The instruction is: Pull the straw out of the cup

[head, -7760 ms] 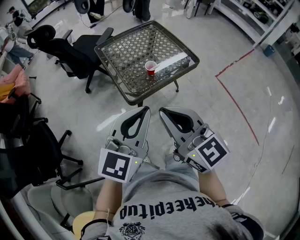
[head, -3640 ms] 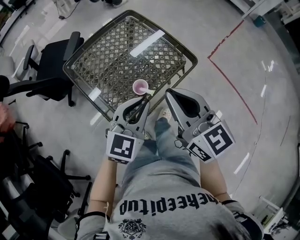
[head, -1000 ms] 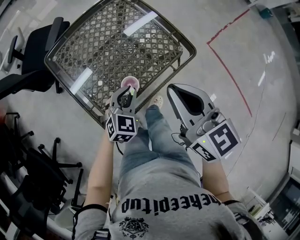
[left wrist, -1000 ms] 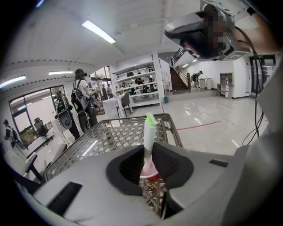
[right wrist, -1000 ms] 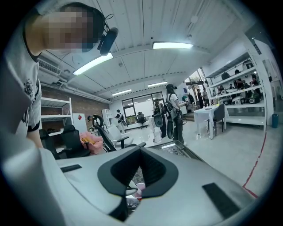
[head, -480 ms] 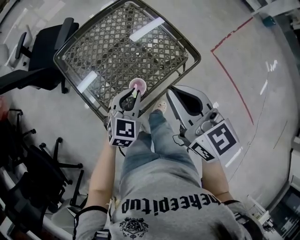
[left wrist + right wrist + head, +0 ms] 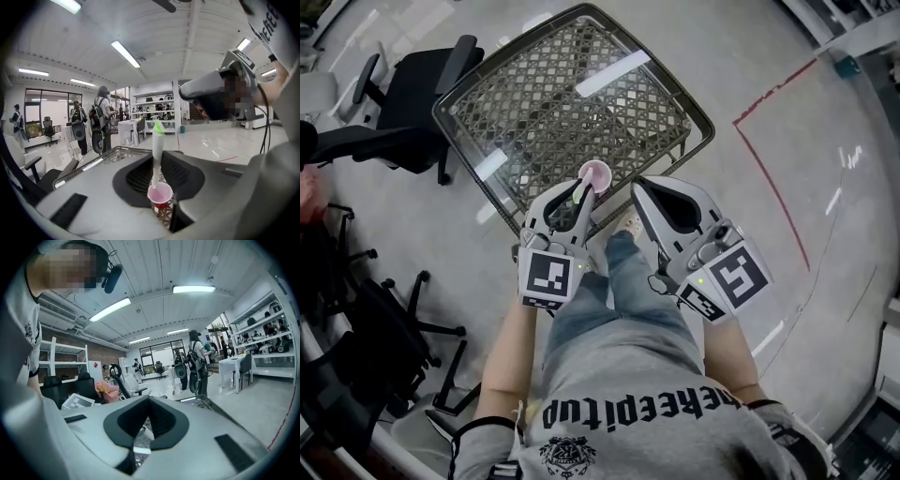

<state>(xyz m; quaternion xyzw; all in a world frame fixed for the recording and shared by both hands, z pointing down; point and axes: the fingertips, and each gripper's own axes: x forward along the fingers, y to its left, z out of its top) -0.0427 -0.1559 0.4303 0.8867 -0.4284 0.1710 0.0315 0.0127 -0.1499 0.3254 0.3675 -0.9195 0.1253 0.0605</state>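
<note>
At 6 o'clock on the mesh table [image 7: 562,94], the red cup [image 7: 594,173] stands upright. Left gripper [image 7: 581,192] clamps the white, green-tipped straw [image 7: 157,150] upright, its lower tip at the cup's mouth. Right gripper [image 7: 637,190] sits at its 3 o'clock, jaws together, empty.

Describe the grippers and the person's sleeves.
The left gripper and right gripper are light grey plastic, their tapered jaws lined in black around a teardrop opening. Each carries a white cube with black square markers and a small green light. A thin dark cable loops beside the right one. The T-shirt is grey, short-sleeved.
</note>
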